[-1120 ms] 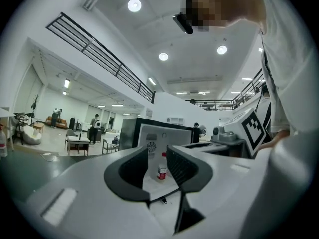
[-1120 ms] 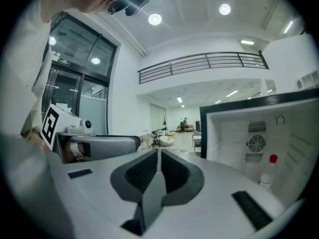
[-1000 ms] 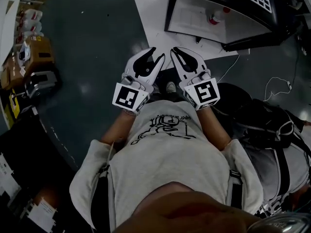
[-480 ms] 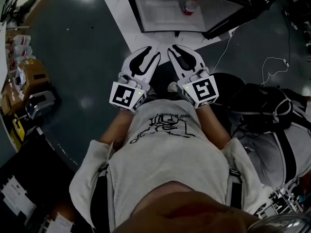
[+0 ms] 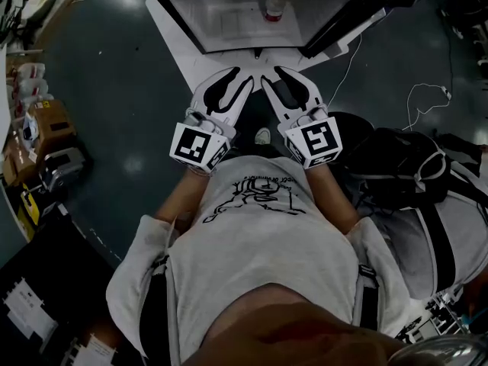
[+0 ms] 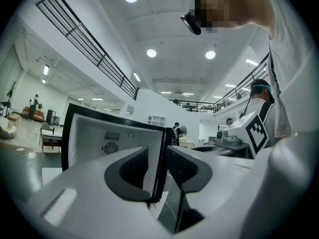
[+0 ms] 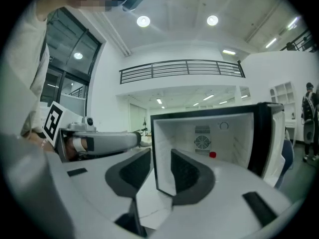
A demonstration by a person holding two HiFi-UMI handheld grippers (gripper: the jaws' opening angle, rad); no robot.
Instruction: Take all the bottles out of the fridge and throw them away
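The fridge (image 5: 229, 21) stands open just ahead on a white sheet (image 5: 183, 58). The red-capped bottle (image 5: 274, 4) is upright at its far end, with nothing in front of it. A dark bag (image 5: 396, 166) lies right, boxes (image 5: 52, 120) left. My left tongs (image 5: 235, 78) hang partly open and empty. My right tongs (image 5: 280, 76) have just been opening, also empty.

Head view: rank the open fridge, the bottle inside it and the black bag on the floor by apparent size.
1. fridge, largest, though cropped at the top edge.
2. black bag.
3. bottle, clearly smallest.
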